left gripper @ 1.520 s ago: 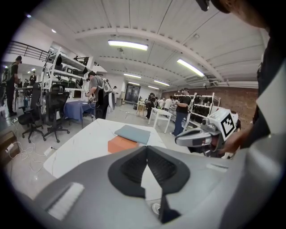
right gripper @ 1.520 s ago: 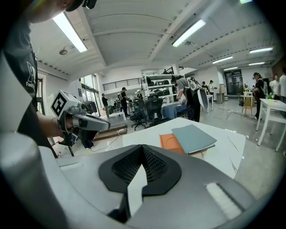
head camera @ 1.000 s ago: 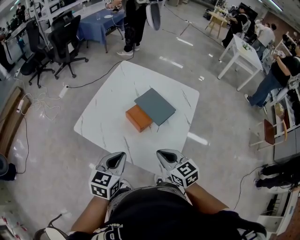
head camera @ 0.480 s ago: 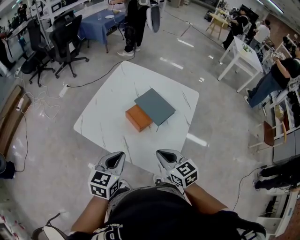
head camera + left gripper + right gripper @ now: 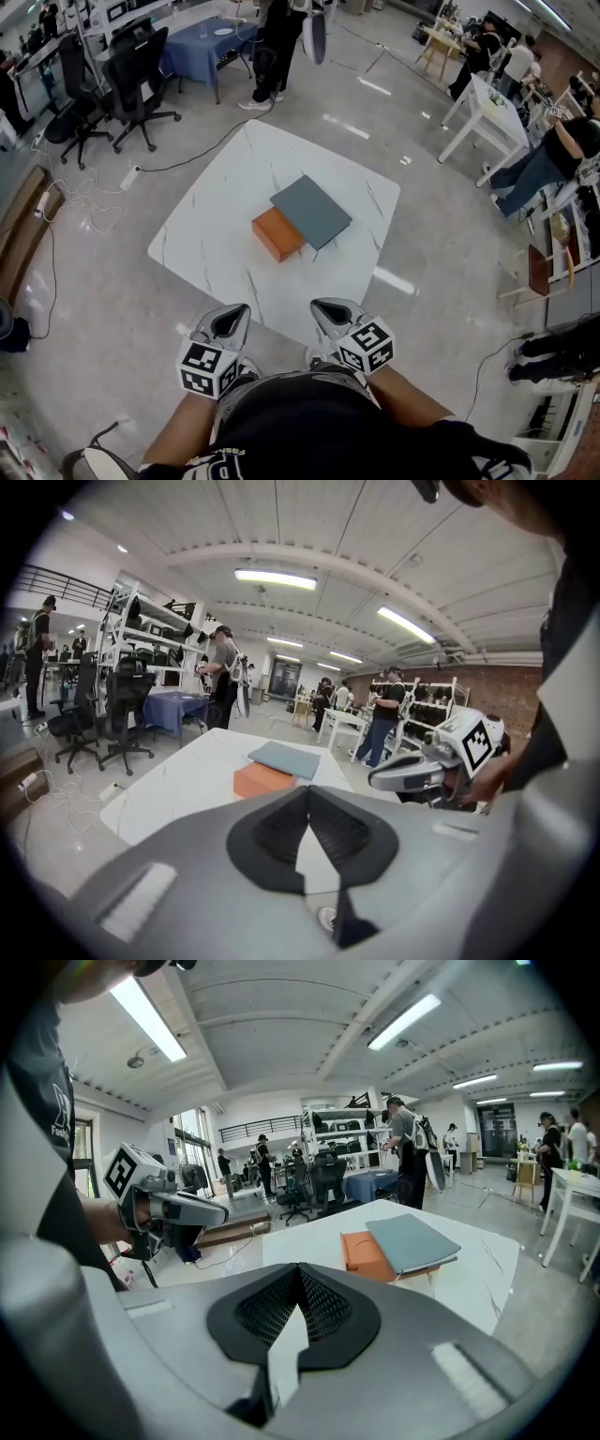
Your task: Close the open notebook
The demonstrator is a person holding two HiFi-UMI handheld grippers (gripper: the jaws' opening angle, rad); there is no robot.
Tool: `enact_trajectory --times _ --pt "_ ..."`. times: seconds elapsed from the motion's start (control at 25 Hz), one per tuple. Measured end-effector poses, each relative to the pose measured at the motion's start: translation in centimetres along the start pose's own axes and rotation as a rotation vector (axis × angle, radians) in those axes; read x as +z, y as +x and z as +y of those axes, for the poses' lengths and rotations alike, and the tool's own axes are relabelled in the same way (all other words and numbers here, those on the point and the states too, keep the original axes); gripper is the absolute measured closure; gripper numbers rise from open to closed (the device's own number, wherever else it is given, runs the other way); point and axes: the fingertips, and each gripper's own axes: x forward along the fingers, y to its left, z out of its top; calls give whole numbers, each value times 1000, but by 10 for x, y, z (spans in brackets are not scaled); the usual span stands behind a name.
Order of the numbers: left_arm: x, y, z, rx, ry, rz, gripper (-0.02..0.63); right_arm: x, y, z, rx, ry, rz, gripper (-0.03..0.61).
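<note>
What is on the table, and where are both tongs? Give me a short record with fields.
table: white marble top, two things on it
orange box: near the table's middle
notebook: grey, cover flat, looks closed, partly resting on the orange box
left tongs: shut, empty, held by the person's body, short of the table
right tongs: shut, empty, beside the left tongs

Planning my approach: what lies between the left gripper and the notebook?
Head view: from the left gripper, a stretch of bare white table, then the orange box, with the gray notebook lying partly on it.
</note>
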Motion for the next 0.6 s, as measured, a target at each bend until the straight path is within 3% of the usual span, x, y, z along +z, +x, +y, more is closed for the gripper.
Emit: enact_trajectory --times 0.6 --pt "4 -1 3 22 -8 -2 555 2 8 -1 40 16 13 578"
